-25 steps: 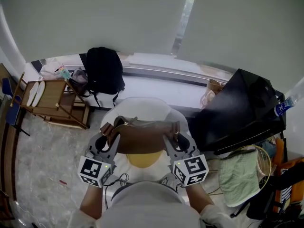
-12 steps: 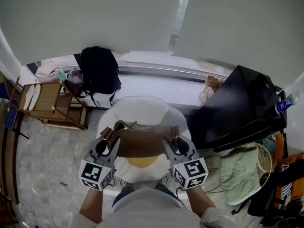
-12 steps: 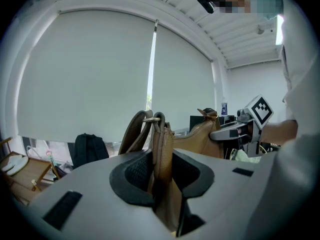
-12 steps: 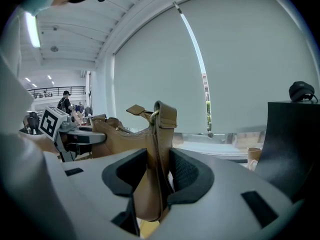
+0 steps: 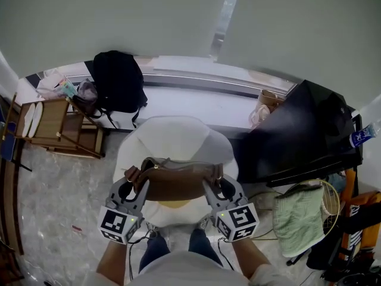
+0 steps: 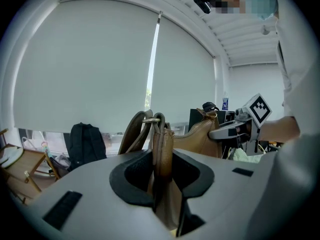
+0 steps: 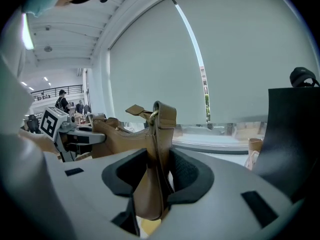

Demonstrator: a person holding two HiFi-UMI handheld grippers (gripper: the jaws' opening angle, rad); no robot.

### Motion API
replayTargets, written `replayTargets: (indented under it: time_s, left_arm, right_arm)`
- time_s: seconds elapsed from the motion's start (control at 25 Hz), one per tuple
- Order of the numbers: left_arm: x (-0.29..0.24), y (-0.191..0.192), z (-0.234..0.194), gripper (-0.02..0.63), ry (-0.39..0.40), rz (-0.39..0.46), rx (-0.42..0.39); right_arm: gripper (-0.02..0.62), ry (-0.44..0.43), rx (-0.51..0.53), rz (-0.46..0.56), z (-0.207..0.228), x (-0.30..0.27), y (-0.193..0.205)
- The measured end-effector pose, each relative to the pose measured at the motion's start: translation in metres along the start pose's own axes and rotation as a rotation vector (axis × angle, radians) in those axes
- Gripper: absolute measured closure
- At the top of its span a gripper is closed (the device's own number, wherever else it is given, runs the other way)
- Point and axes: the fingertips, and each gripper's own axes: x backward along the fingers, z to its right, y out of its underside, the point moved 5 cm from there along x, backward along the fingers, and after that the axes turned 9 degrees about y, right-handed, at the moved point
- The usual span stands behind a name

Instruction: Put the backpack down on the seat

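Light was all soft daylight coming through the pale roller blinds (image 5: 119,22), with one blown-out strip at the gap between them (image 5: 225,16). The head view was evenly lit with no hard shadows, and the white seat (image 5: 172,139) was bright but not clipped. The black backpack (image 5: 116,82) and the black panel (image 5: 303,130) crushed to near-solid black for me. Straight lines bowed hard near the edges. Both gripper views had heavy fisheye and black corners, and the grey foreground at the lens was soft. The brown bag (image 6: 162,139) looked sharp and backlit. A ceiling light (image 7: 25,31) glared in the right gripper view.
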Motion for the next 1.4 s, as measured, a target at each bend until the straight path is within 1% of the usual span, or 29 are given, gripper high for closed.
replayTargets:
  time_s: [0.48,0.68,0.96,1.12,1.2,1.28,1.32,1.4]
  left_arm:
    - [-0.041,0.055,-0.023,0.499,-0.015,-0.054,0.04]
    - [-0.048,0.076,-0.032,0.499,-0.019,-0.06,0.049]
    - [-0.06,0.115,-0.046,0.499,-0.041,-0.071,0.09]
    - [-0.067,0.133,-0.052,0.499,-0.04,-0.085,0.09]
    - [-0.07,0.141,-0.055,0.499,-0.043,-0.104,0.098]
    - [-0.072,0.149,-0.059,0.499,-0.054,-0.141,0.112]
    - [-0.073,0.153,-0.061,0.499,-0.057,-0.143,0.113]
    - [-0.077,0.164,-0.065,0.499,-0.056,-0.117,0.106]
  right_arm:
    - [0.436,-0.011,-0.02,-0.063,0.019,-0.048,0.056]
    - [0.436,-0.019,-0.011,-0.071,0.022,-0.066,0.073]
    - [0.436,-0.037,0.0,-0.095,0.022,-0.093,0.102]
    - [0.436,-0.041,0.002,-0.108,0.024,-0.107,0.12]
    - [0.437,-0.046,0.001,-0.111,0.023,-0.114,0.128]
    - [0.436,-0.052,0.002,-0.116,0.023,-0.122,0.136]
    - [0.437,-0.055,0.003,-0.12,0.023,-0.125,0.141]
    - [0.436,-0.058,0.007,-0.125,0.022,-0.132,0.151]
